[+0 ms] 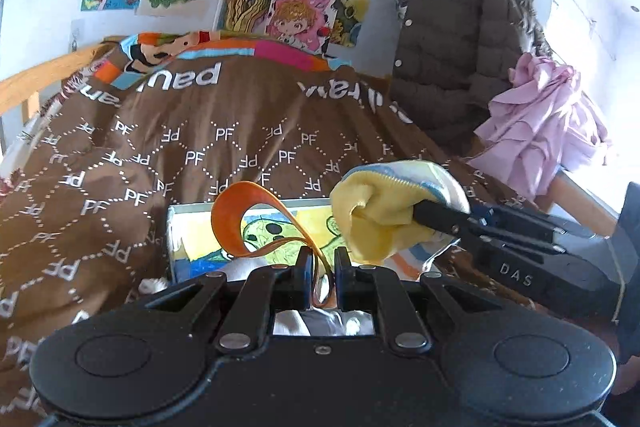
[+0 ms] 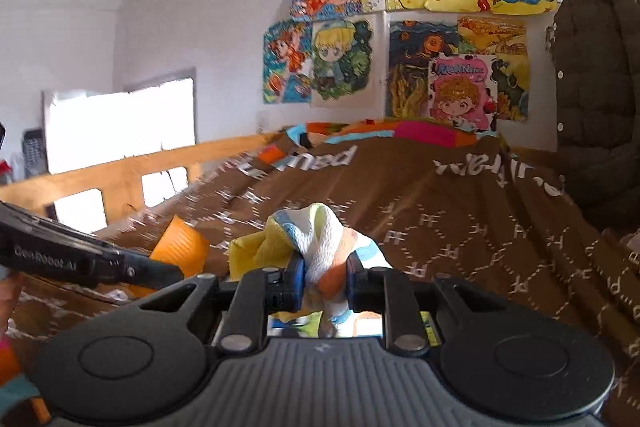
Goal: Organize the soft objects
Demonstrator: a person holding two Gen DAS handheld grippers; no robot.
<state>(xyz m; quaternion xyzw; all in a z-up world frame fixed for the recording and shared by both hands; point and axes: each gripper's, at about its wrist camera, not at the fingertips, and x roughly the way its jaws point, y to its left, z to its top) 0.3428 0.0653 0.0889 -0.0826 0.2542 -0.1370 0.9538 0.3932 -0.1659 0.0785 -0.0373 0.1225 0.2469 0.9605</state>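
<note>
Grippers meet above a brown PF-patterned bedspread [image 1: 120, 147]. Left gripper [image 1: 320, 263] pinches the rim of a soft orange cup [image 1: 240, 215], its mouth facing upward. Right gripper [image 2: 324, 283] clamps a bunched yellow-and-white cloth [image 2: 320, 243] just right of the cup, over a painted box [image 1: 192, 247].

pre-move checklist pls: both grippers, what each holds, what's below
1. Left gripper shut on the orange cup, pinching its rim: ok.
2. Right gripper shut on the yellow and white cloth: ok.
3. Cloth bunched, part hangs below the fingers: ok.
4. The two grippers apart, not touching: ok.
5. Box with the drawing lies on the brown blanket below the cup; open or lidded: cannot tell.
6. Cup squashed by the grip: not ok.
</note>
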